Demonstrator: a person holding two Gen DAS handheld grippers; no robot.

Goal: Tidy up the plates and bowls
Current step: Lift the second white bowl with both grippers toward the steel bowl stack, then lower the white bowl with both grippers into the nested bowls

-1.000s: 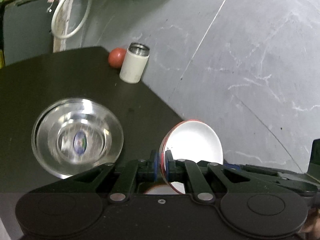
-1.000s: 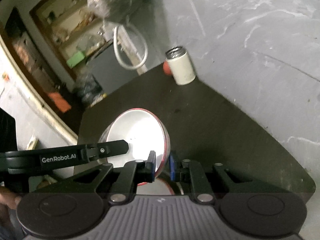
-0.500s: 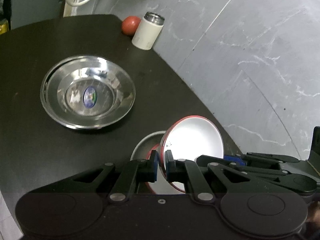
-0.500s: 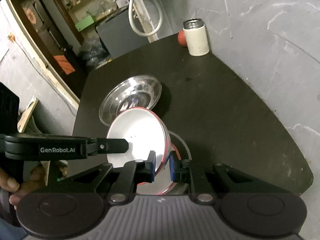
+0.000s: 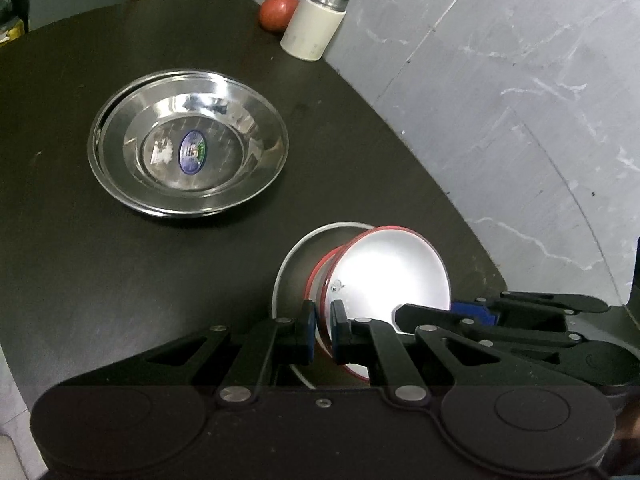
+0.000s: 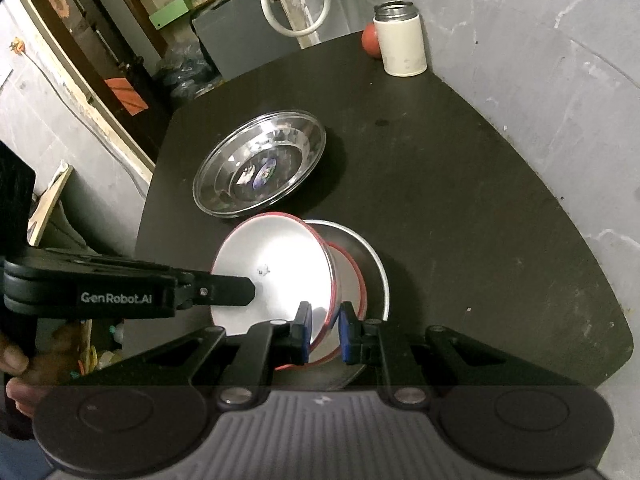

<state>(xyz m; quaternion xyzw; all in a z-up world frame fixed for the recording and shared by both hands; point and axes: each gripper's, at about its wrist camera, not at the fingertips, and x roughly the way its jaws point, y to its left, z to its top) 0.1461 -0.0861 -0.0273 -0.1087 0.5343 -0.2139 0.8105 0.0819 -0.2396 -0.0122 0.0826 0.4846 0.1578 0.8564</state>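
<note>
Nearest the lens in the left wrist view, the left tongs (image 5: pixel 323 328) were clamped on the rim of a white bowl with a red rim (image 5: pixel 388 276), blue pads pressed on either side of its wall. The bowl was tilted on its side, its open face turned toward the right of that frame, low in the middle. In the right wrist view the right tongs (image 6: pixel 325 330) straddled the opposite edge of the same bowl (image 6: pixel 276 264), and whether the pads were pressing the wall could not be told, since a sliver of gap showed at the right pad. The bowl sat against a second red-rimmed bowl (image 6: pixel 352 276) nested under it, both resting in a shallow steel plate (image 6: pixel 378 276) on the dark tabletop (image 6: pixel 460 200). At the lower left edge of the right wrist view a person's hand (image 6: pixel 16 368) held the left tool's handle.

Further up the tabletop, just beyond the plate, sat a stack of steel bowls (image 5: pixel 188 144) in the left centre of the left wrist view, upright, a blue sticker (image 5: pixel 193 152) on the inner bottom. Farthest off, at the tabletop's far edge by the grey wall (image 5: pixel 500 80), stood a white flask (image 5: pixel 314 22) with a steel mouth, and a red ball (image 5: pixel 278 12) touching or just behind it
</note>
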